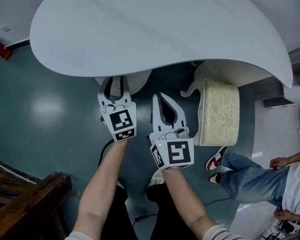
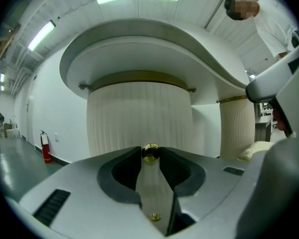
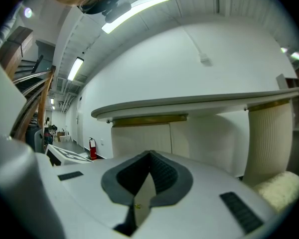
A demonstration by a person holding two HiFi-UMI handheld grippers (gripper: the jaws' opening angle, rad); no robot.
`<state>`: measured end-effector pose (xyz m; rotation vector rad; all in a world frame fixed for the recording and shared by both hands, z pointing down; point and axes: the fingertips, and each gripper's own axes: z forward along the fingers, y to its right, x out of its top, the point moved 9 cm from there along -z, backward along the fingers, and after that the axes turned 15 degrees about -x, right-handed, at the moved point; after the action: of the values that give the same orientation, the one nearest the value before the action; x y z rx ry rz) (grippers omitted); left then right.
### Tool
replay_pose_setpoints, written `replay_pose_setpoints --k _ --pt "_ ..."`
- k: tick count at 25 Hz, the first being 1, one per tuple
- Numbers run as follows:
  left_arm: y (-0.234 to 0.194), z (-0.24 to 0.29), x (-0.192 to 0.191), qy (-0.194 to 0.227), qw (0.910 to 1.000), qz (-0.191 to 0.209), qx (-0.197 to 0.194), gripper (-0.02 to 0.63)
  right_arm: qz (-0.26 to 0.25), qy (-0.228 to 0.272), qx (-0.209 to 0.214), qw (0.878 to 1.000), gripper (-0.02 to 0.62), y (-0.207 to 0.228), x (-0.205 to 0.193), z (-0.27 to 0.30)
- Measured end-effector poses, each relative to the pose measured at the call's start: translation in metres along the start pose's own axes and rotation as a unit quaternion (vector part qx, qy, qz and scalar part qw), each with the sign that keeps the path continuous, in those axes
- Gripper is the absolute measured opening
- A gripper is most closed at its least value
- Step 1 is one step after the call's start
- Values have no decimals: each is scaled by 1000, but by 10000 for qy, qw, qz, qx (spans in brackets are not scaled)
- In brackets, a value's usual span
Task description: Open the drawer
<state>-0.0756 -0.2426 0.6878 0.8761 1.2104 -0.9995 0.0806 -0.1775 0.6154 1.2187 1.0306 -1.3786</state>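
Observation:
A small gold knob [image 2: 150, 153] sticks out of the white fluted round base [image 2: 139, 116] under the white tabletop [image 1: 155, 24]. I cannot make out the drawer's outline on that front. In the left gripper view my left gripper [image 2: 150, 156] has the knob between its tips, and both dark pads touch it. From the head view my left gripper [image 1: 115, 86] reaches under the table's edge, which hides its tips. My right gripper [image 1: 161, 100] hovers to its right, level, shut and empty, and aims at the fluted base [image 3: 142, 139].
A cream upholstered stool [image 1: 220, 111] stands right of the right gripper, beside a fluted table leg [image 3: 264, 143]. A seated person's legs [image 1: 250, 176] are at the lower right. Wooden stairs [image 1: 25, 199] fill the lower left. A red fire extinguisher [image 1: 0, 48] stands far left.

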Motion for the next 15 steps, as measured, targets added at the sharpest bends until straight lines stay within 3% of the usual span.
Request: replay_pose_setpoints --k 7,15 --pt "-1 0 -1 24 9998 167 55 97 -59 -47 -15 10000 4 2 0 -4" --pt "-3 0 2 -37 9999 78 54 97 -51 -175 -17 9998 5 3 4 -12"
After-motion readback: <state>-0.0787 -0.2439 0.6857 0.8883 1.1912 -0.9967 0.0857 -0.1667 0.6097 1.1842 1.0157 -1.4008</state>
